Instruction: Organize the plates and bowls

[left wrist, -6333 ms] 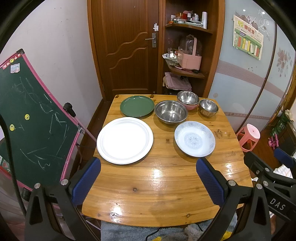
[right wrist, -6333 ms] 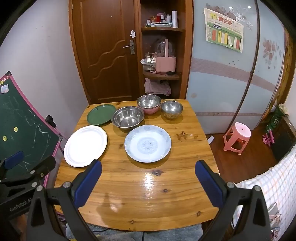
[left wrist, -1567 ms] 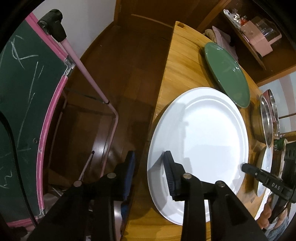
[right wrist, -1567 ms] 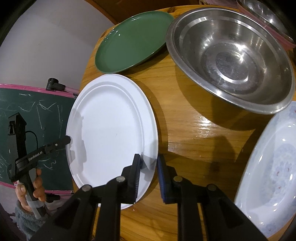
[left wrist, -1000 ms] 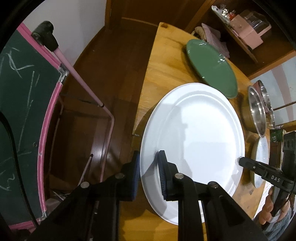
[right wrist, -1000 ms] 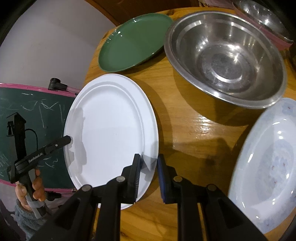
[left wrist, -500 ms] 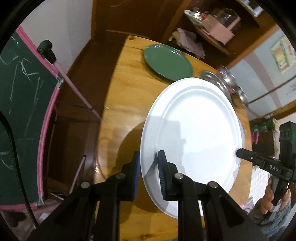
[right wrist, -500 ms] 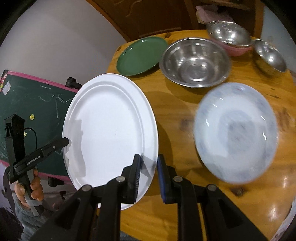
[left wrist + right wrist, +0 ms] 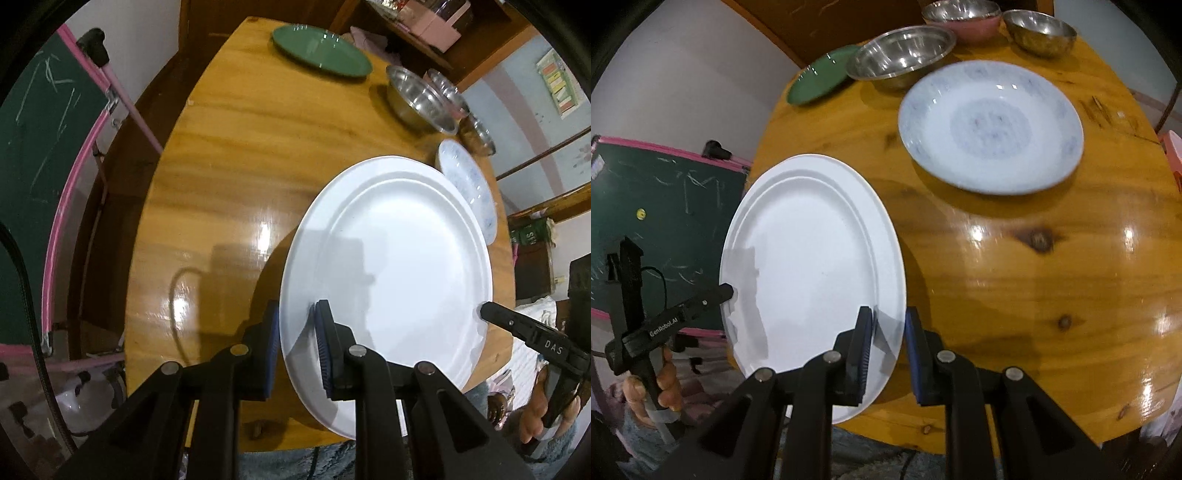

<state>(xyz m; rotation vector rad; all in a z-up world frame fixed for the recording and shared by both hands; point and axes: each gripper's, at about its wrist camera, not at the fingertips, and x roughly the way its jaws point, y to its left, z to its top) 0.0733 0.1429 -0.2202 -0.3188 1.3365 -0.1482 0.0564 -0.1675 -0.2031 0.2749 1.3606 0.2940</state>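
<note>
I have the white plate (image 9: 388, 266) clamped at opposite rims by both tongs — left gripper (image 9: 297, 343) and right gripper (image 9: 888, 343) each closed on it — and it hangs above the table (image 9: 229, 155), on the near side of the blue patterned plate (image 9: 990, 125). To do this well I keep the 2 grips level and moving together. My guess: it goes under that blue plate, as the biggest. Green plate (image 9: 820, 79) sits beyond it, beside the steel bowls (image 9: 905, 55).

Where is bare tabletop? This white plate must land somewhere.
Bare wood lies left of the white plate, below the green plate, and near the blue plate at the front right. The far edge is crowded with steel bowls.
</note>
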